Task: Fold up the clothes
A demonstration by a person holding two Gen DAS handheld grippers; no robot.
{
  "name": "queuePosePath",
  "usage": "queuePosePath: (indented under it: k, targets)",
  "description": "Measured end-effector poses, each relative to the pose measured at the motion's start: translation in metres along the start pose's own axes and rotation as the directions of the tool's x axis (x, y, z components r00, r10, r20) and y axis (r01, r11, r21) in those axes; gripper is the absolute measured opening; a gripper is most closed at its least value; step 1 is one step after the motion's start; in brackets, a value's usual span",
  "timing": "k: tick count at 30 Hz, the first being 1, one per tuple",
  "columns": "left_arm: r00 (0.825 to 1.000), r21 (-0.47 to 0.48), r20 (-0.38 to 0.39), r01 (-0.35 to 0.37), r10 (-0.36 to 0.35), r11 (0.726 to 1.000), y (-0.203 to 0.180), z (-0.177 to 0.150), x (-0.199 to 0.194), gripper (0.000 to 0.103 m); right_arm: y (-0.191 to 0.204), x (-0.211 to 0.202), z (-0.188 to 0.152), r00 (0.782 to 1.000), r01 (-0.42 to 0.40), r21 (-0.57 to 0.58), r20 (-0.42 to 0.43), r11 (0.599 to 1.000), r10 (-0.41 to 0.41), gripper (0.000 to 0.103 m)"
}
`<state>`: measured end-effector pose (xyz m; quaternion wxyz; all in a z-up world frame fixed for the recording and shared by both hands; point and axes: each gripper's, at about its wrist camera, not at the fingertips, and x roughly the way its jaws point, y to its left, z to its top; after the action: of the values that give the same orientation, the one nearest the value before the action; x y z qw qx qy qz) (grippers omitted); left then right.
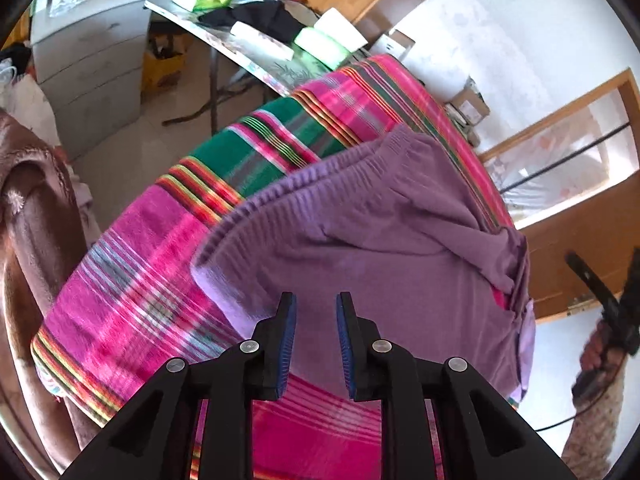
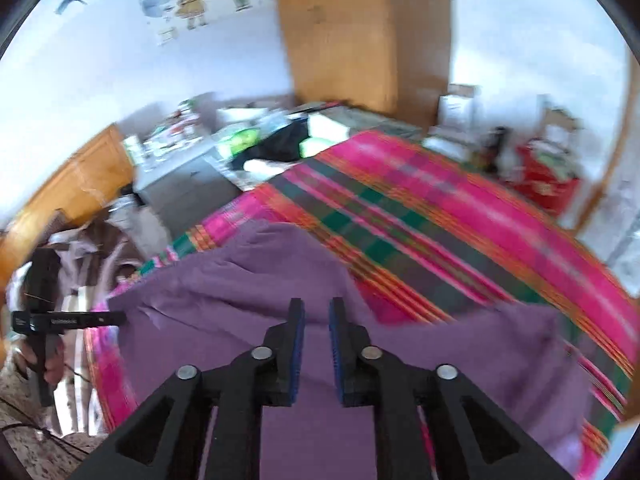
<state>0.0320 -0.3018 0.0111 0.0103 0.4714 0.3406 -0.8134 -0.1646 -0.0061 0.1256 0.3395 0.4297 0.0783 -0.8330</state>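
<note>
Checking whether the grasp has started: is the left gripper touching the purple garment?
Apart. Left wrist view: the left gripper is open, nothing between its pads, with the purple garment lying beyond the tips.

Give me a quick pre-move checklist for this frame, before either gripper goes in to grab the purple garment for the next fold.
1. Left gripper empty, jaws apart: ok.
2. Right gripper empty, jaws apart with a narrower gap: ok.
3. Purple garment lies on the striped blanket, within view of both cameras: ok.
4. Garment lying flat: not ok, it is bunched and creased along its right side in the left wrist view.
5. Ribbed waistband exposed and free of other items: ok.
6. Which fold stage has been reached: cannot tell, both views are motion-blurred and the near edge is hidden behind the fingers.
</note>
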Motion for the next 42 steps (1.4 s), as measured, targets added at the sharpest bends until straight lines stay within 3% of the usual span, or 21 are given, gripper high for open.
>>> queuePosePath:
  k: [8,15,20,23,26,28,30,33,39,42]
  targets:
    - [1.0,-0.033,-0.008,0.026,-0.026,0.999,0.012,0.004,0.014,0.021,0.006,0.099,0.047,0.996,-0.067,-0.08,-0.07,0.995,0.062,0.036]
    - [0.998,-0.009,-0.015,0.062,-0.062,0.998,0.015,0.008,0.016,0.021,-0.004,0.161,0.07,0.981,-0.146,-0.045,-0.134,0.988,0.138,0.042]
    - [0.994,-0.023,-0.022,0.105,-0.105,0.994,0.022,0.009,0.017,0.021,0.003,0.181,0.074,0.95,-0.261,-0.071,-0.196,0.963,0.243,0.043]
    - [0.991,-0.032,-0.025,0.131,-0.132,0.991,0.026,0.01,0.017,0.021,0.012,0.19,0.076,0.941,-0.265,-0.104,-0.243,0.959,0.234,0.043]
    - [0.988,-0.042,-0.027,0.153,-0.154,0.987,0.028,0.01,0.019,0.021,0.021,0.199,0.074,0.918,-0.284,-0.099,-0.315,0.954,0.241,0.043]
    - [0.985,-0.05,-0.024,0.17,-0.171,0.984,0.031,0.009,0.018,0.021,0.027,0.202,0.071,0.912,-0.287,-0.109,-0.334,0.952,0.237,0.035]
    - [0.983,-0.052,-0.02,0.182,-0.183,0.982,0.032,0.009,0.018,0.021,0.03,0.203,0.069,0.91,-0.287,-0.12,-0.345,0.95,0.231,0.01]
    - [0.98,-0.054,-0.007,0.2,-0.2,0.978,0.034,0.008,0.018,0.021,0.036,0.202,0.068,0.918,-0.275,-0.145,-0.334,0.95,0.215,0.007]
    - [0.98,-0.033,0.005,0.199,-0.199,0.979,0.032,0.006,0.017,0.021,0.043,0.193,0.089,0.961,-0.22,-0.117,-0.198,0.969,0.194,0.007]
    - [0.98,-0.026,0.007,0.2,-0.2,0.979,0.031,0.005,0.018,0.021,0.058,0.2,0.099,0.968,-0.195,-0.155,-0.191,0.969,0.164,0.007]
